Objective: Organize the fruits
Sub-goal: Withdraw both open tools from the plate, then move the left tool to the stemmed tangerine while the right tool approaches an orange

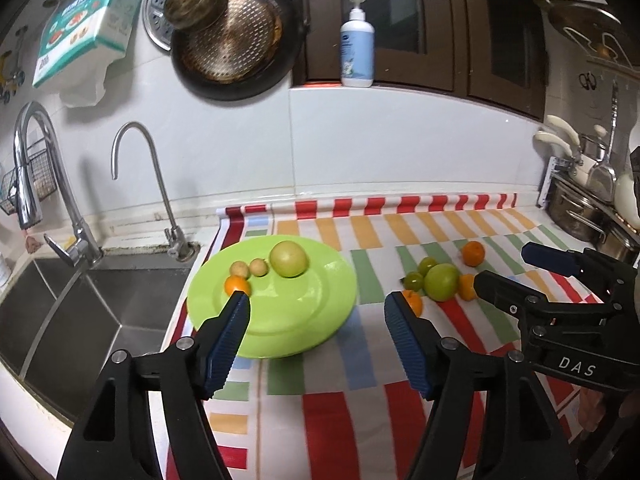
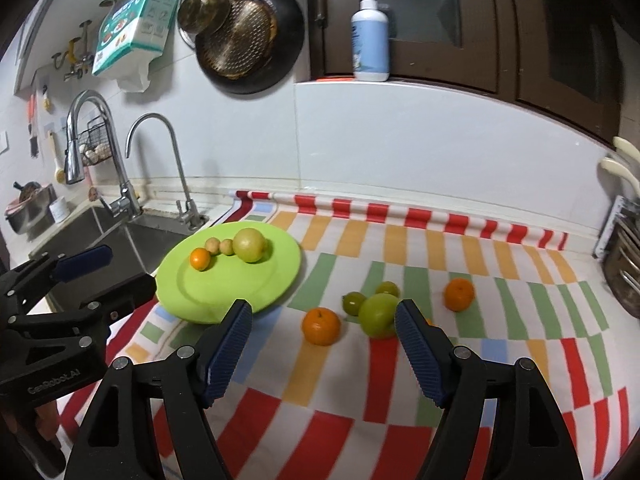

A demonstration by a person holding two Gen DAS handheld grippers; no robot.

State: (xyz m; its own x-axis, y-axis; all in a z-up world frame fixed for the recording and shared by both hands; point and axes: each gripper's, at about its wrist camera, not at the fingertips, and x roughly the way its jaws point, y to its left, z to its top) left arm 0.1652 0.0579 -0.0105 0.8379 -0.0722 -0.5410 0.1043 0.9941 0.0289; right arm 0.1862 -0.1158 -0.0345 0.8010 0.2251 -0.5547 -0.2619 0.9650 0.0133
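Observation:
A lime green plate (image 1: 300,312) (image 2: 224,284) lies on the striped cloth by the sink. It bears a small orange (image 1: 236,284) (image 2: 200,259), two small tan fruits (image 1: 258,267) and a big yellow-green fruit (image 1: 289,259) (image 2: 250,245). To its right on the cloth lie a large green fruit (image 1: 441,282) (image 2: 378,314), two small green ones (image 2: 354,302), and three oranges (image 1: 473,253) (image 2: 321,326). My left gripper (image 1: 318,304) (image 2: 130,270) hovers open and empty above the plate's near edge. My right gripper (image 2: 322,310) (image 1: 502,264) hovers open and empty in front of the loose fruits.
A steel sink (image 1: 80,312) with two faucets (image 1: 148,184) lies left of the plate. Pans (image 1: 236,40) hang on the wall and a pump bottle (image 1: 357,46) stands on the sill. Steel pots (image 1: 580,212) stand at the far right. The striped cloth (image 2: 328,420) covers the counter.

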